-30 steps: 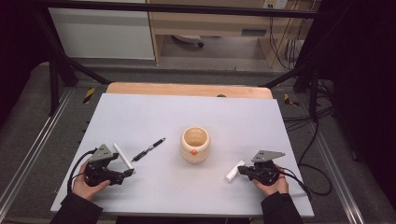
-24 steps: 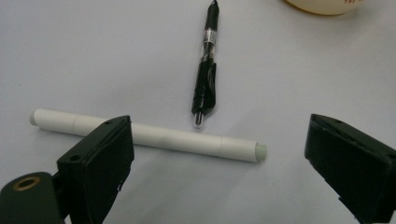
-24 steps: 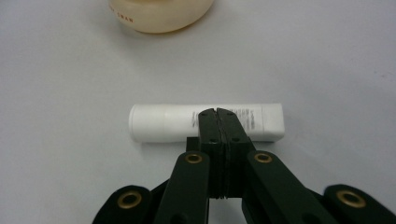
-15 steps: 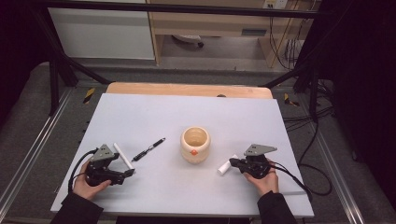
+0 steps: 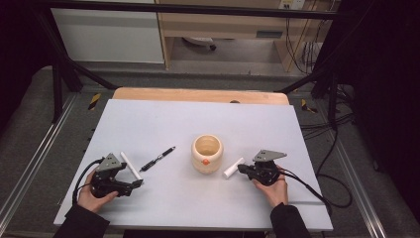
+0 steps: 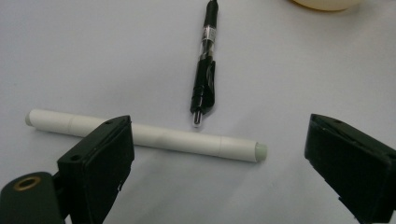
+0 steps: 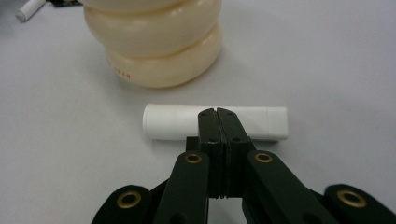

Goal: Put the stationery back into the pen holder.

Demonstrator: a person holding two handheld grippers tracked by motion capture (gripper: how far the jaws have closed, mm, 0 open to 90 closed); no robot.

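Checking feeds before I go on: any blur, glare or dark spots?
High view: table evenly lit, surroundings dark. Left gripper view: pen and white tube sharp, soft shadows. Right gripper view: short white tube fairly crisp, cream cup slightly soft; no harsh glare.

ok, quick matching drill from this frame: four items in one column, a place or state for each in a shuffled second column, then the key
Items
1. left gripper
2. right gripper
3. black pen
4. cream cup

Places or states
A. upright near the middle of the table, orange mark on its side
B. jaws wide apart, long white stick lying on the table just beyond them
C. lying flat between the long white stick and the cream cup
D. jaws shut together, tips up against a short white tube

Pairs: 1-B, 2-D, 3-C, 4-A
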